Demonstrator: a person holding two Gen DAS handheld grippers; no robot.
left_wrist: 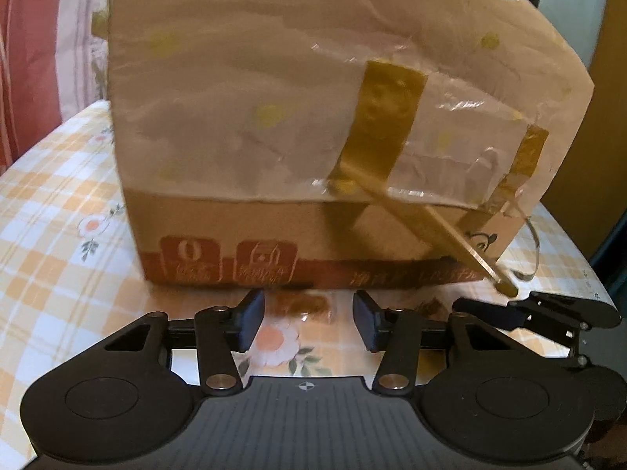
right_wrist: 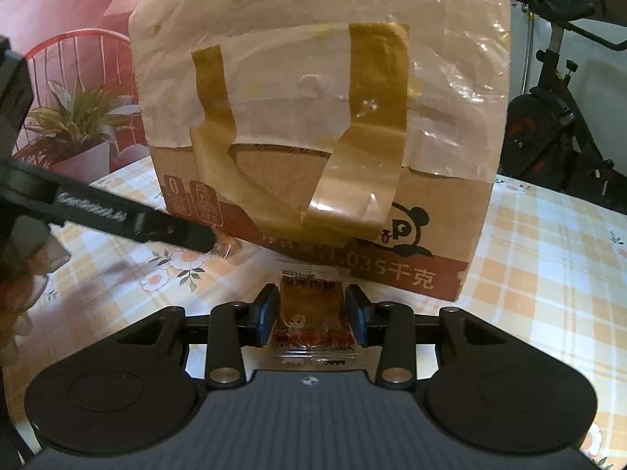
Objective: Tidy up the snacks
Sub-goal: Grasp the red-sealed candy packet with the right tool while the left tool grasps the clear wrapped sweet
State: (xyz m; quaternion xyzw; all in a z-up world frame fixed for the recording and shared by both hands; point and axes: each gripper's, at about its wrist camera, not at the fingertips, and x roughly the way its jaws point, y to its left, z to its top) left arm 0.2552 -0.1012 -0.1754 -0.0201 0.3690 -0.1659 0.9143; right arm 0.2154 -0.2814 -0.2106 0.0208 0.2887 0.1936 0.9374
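A tall cardboard box (left_wrist: 313, 117) wrapped in white paper and brown tape stands on the checked tablecloth; it also fills the right wrist view (right_wrist: 321, 117). A small clear snack packet (left_wrist: 305, 305) with a brown piece inside lies in front of the box, between the open fingers of my left gripper (left_wrist: 308, 319). My right gripper (right_wrist: 311, 319) has its pads against both sides of a similar snack packet (right_wrist: 311, 313) lying at the box's foot. The right gripper shows at the right edge of the left wrist view (left_wrist: 548, 309), and the left gripper at the left of the right wrist view (right_wrist: 117, 223).
The orange and white checked tablecloth with flowers (left_wrist: 58, 215) covers the table. A red chair and a potted plant (right_wrist: 74, 117) stand behind on the left. An exercise bike (right_wrist: 560, 117) stands on the right behind the table.
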